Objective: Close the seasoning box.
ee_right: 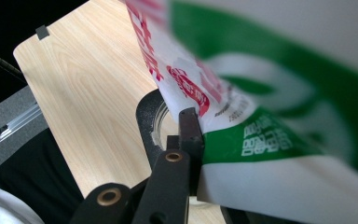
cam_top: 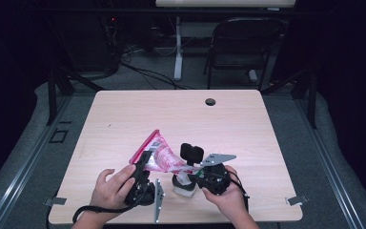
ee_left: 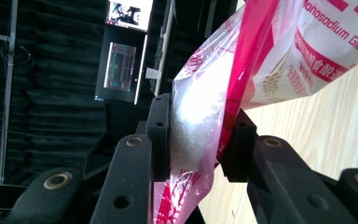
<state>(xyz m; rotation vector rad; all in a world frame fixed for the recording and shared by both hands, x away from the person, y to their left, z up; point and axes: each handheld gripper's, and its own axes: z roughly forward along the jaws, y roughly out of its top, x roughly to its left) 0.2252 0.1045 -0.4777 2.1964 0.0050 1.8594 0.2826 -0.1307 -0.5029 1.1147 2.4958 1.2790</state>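
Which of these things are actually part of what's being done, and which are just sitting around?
In use:
- seasoning bag, held at both ends
- left hand-held gripper
- right hand-held gripper
- small jar under the bag

Just around:
- folding chair
- floor cables
- table, merely the work surface

This looks like a lab or recording studio: black curtains (cam_top: 9, 52) close in a lone wooden tabletop (cam_top: 181, 114), cables (cam_top: 143, 71) run over grey carpet beyond its far edge, a folding chair (cam_top: 240, 47) stands behind, and lit monitors (ee_left: 123, 70) hang in the dark.
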